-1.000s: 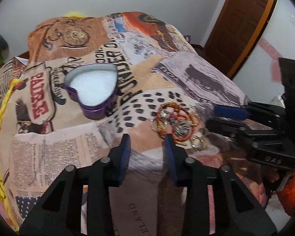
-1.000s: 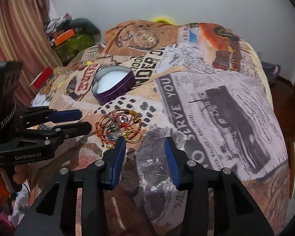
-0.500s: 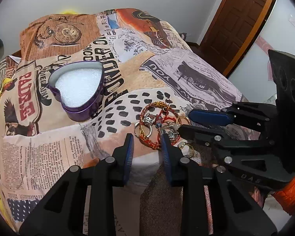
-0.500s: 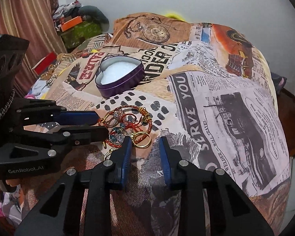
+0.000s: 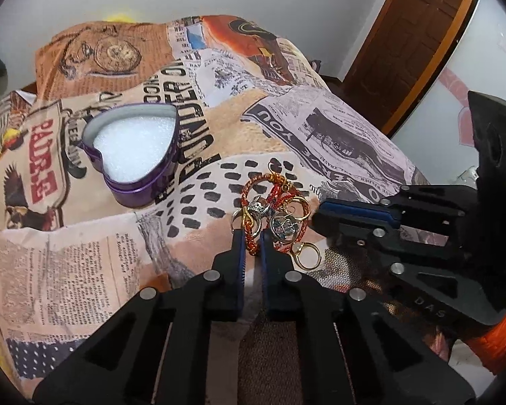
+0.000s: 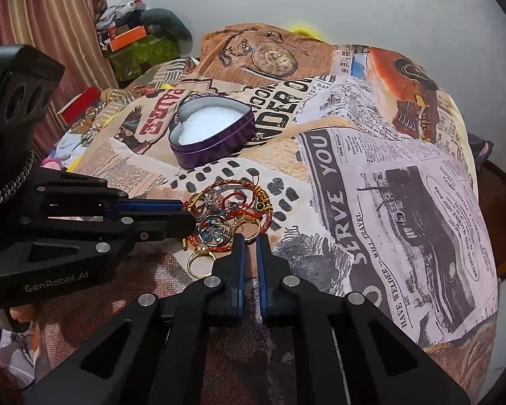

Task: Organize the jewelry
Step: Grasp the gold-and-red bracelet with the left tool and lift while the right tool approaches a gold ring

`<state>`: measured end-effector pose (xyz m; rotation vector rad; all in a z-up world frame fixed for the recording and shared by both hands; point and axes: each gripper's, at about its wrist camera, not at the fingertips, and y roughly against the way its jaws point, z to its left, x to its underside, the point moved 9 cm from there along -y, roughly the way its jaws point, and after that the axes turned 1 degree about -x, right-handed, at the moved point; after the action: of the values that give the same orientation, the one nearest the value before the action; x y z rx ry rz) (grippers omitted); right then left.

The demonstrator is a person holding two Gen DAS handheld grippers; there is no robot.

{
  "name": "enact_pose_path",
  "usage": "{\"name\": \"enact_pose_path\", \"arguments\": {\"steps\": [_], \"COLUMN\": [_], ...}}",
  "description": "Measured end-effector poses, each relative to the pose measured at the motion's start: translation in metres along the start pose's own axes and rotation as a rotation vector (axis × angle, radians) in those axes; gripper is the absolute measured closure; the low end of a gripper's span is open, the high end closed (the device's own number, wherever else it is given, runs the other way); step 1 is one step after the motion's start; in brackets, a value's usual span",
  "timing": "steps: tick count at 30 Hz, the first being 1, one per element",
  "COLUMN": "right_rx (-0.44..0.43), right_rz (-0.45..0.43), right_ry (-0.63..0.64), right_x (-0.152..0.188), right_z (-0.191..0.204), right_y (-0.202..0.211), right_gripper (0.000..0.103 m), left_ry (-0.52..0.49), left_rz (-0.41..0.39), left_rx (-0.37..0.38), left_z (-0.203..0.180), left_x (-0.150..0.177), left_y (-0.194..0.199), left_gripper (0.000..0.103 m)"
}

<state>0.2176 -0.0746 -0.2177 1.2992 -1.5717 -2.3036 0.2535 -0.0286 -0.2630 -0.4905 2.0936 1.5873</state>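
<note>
A tangle of jewelry lies on the printed bedspread: red and orange braided bracelets, rings and gold hoops. It also shows in the right wrist view. My left gripper has narrowed around an orange braided strand at the pile's near edge. My right gripper has narrowed around a gold ring at the pile's near side. A loose gold ring lies beside the pile. A purple heart-shaped tin with white foam stands open, up and left of the pile, also in the right wrist view.
The bedspread covers a bed and drops off at the near and right sides. A brown door stands at the right. Clutter and a curtain are at the far left of the right wrist view.
Both grippers moved forward to the jewelry pile and their jaws closed from wide apart to a narrow gap, each around a piece of the pile.
</note>
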Motion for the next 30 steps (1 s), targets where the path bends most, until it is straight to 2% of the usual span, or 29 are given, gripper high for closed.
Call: {"name": "enact_pose_path", "arguments": {"steps": [3, 8, 10, 12, 14, 15, 23, 30], "right_rx": [-0.012, -0.002, 0.001, 0.005, 0.009, 0.011, 0.005, -0.047], "right_rz": [-0.009, 0.002, 0.005, -0.001, -0.019, -0.026, -0.037, 0.000], "right_ry": [-0.010, -0.050, -0.066, -0.081, -0.093, -0.096, -0.079, -0.007], "right_x": [0.002, 0.002, 0.002, 0.002, 0.001, 0.000, -0.004, 0.001], "right_z": [0.002, -0.004, -0.006, -0.009, -0.011, -0.011, -0.006, 0.022], "right_y": [0.007, 0.015, 0.017, 0.019, 0.023, 0.024, 0.027, 0.017], "right_gripper": [0.097, 0.095, 0.090, 0.076, 0.067, 0.066, 0.066, 0.066], "left_ry": [-0.028, -0.070, -0.083, -0.096, -0.102, -0.105, -0.094, -0.052], "left_rz": [-0.029, -0.074, -0.091, -0.112, -0.132, -0.145, -0.212, -0.178], "left_rx": [-0.020, -0.026, -0.019, -0.014, -0.007, -0.005, -0.018, -0.051], "left_z": [-0.004, -0.013, -0.018, -0.022, -0.025, -0.026, -0.017, 0.009], "left_x": [-0.003, -0.015, -0.021, -0.027, -0.031, -0.033, -0.039, -0.017], "left_y": [0.007, 0.022, 0.028, 0.035, 0.043, 0.048, 0.078, 0.077], "left_gripper": [0.101, 0.102, 0.102, 0.102, 0.102, 0.102, 0.102, 0.102]}}
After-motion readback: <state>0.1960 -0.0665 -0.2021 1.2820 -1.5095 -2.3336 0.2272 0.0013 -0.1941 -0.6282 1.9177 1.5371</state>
